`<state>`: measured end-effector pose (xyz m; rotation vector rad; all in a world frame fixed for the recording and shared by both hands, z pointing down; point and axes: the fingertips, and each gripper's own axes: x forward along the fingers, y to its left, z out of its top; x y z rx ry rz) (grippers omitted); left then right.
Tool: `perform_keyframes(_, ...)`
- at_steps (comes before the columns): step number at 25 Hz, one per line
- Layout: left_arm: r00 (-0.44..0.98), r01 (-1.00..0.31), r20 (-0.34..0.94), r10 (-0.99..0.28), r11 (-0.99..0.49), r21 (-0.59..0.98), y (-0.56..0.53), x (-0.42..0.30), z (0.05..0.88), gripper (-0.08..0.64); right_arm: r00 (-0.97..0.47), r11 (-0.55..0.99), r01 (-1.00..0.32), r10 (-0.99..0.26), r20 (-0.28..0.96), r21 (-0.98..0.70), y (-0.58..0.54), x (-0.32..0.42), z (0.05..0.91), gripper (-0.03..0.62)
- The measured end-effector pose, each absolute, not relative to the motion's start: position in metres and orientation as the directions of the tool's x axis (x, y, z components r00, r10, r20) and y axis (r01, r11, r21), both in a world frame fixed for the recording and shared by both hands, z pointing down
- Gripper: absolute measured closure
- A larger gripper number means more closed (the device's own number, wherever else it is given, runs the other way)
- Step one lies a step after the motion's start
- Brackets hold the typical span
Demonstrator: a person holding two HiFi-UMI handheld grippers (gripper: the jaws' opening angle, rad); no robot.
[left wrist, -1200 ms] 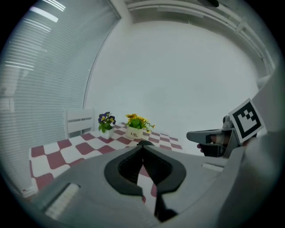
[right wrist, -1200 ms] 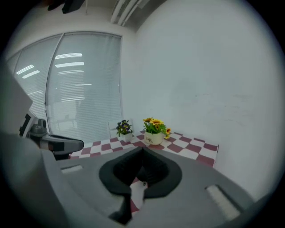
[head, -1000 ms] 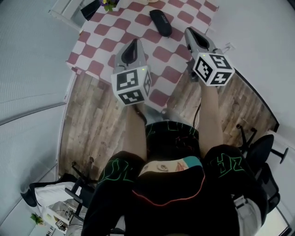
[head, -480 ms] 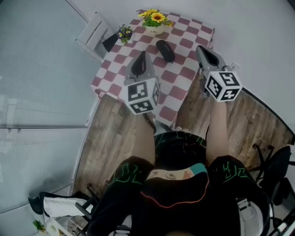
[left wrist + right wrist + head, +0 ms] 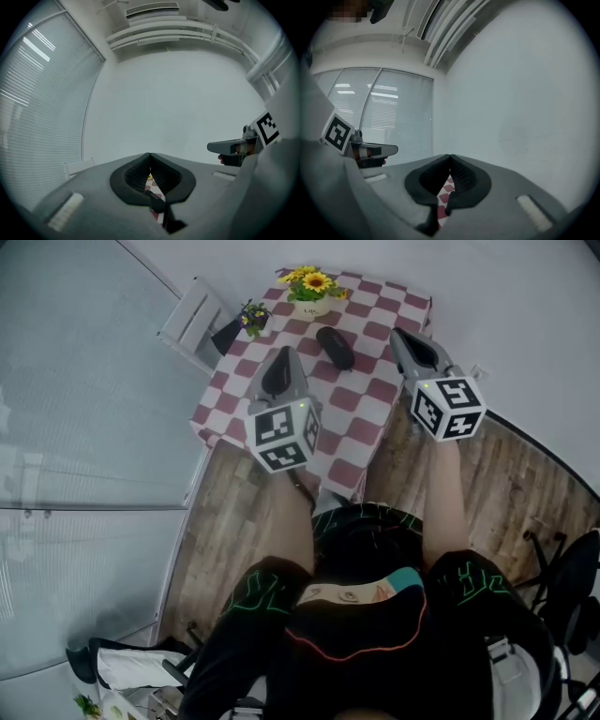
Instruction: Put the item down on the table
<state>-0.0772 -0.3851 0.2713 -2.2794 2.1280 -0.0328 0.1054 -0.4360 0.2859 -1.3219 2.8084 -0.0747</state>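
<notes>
**Item Down; Both Grippers Empty**

The black oblong case [image 5: 335,346] lay flat on the checkered tabletop [image 5: 373,397], with the sunflower pot [image 5: 313,296] at its 11 o'clock. The left gripper [image 5: 283,356] and right gripper [image 5: 399,336] hovered level at the case's 9 and 3 o'clock, apart from it. Both sets of fingers were clenched tip to tip on nothing. The placing step appeared complete. The next move would call only for withdrawal clear of the case.
</notes>
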Motion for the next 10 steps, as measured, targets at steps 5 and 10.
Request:
perform_keyframes(5, 0.079, -0.996, -0.002, -0.997, -0.079, -0.033, -0.391, -0.076, 0.271, 0.551, -0.635, 0.636, -0.771, -0.772, -0.020, -0.034, -0.438, 0.105, 0.282, 0.589)
perform_keyframes(10, 0.087, -0.996, -0.002, -0.996, -0.087, -0.035, -0.397, -0.073, 0.271, 0.551, -0.635, 0.635, -0.772, -0.772, -0.016, -0.005, -0.443, 0.105, 0.281, 0.589)
